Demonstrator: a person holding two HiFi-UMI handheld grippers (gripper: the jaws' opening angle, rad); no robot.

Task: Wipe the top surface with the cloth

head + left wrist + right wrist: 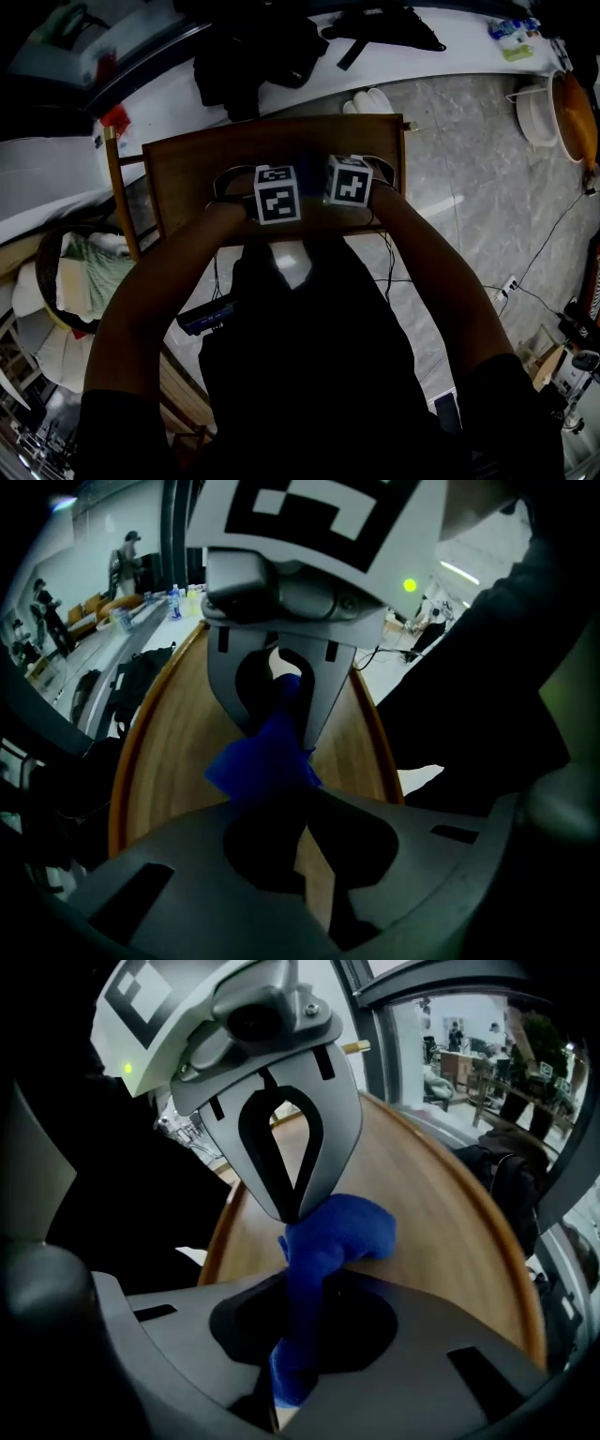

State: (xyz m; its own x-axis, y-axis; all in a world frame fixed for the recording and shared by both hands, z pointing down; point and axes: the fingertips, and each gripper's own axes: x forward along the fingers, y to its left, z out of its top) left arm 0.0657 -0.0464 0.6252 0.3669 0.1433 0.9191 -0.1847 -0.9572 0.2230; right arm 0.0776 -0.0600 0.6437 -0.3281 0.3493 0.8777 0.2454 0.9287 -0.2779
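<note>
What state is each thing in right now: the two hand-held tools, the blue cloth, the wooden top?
Left gripper: jaws shut on the blue cloth.
Right gripper: jaws shut on the same cloth.
Blue cloth: bunched, held between both grippers.
Wooden top: under the grippers; contact with the cloth can't be judged.

The head view looks steeply down from above the person onto the wooden table top [187,169]. The cameras on the left gripper [306,794] and the right gripper [305,1267] sit close behind their own jaws, low over that top, facing each other. Both gripper views share the blue cloth [267,761] and the wood around it.
</note>
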